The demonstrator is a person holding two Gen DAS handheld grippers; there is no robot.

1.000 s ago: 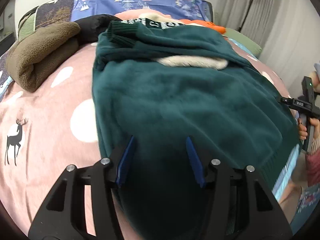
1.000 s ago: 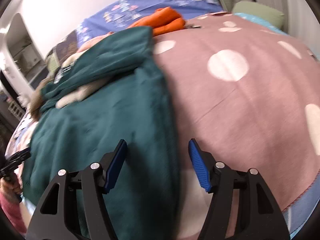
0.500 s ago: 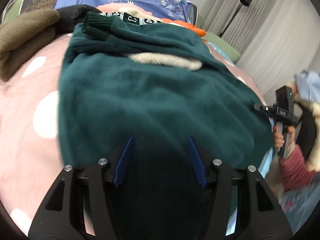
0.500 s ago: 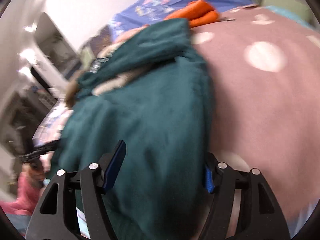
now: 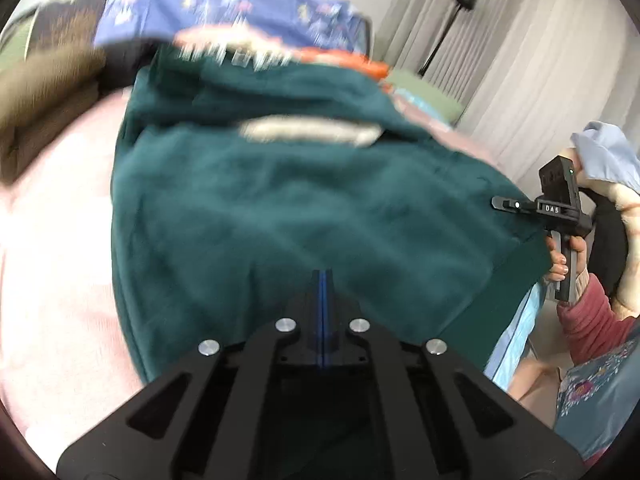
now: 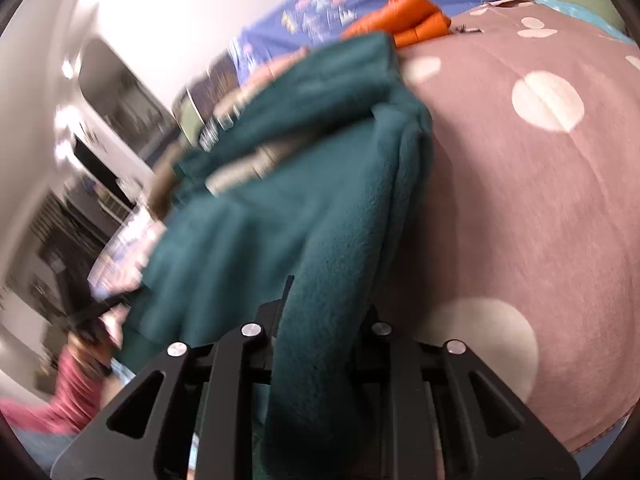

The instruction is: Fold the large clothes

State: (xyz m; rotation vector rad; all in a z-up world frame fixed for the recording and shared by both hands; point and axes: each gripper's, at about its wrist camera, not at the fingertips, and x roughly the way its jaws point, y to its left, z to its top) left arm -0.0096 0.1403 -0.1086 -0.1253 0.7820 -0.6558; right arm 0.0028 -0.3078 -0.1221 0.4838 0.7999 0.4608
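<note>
Teal fleece garment [image 5: 304, 200] spread on bed [image 6: 540, 200], sleeves apparently tucked; both tongs, left [image 5: 323, 280] and right [image 6: 320, 312], clamped on hem. Lengthwise fold pending.

A home bedroom: a bed under a pink blanket with white polka dots [image 6: 540, 208], blue tree-print bedding [image 6: 344, 4] at its head, pale pleated curtains [image 5: 532, 40], a black floor lamp [image 5: 444, 36], and clothes heaped on the bed.
</note>
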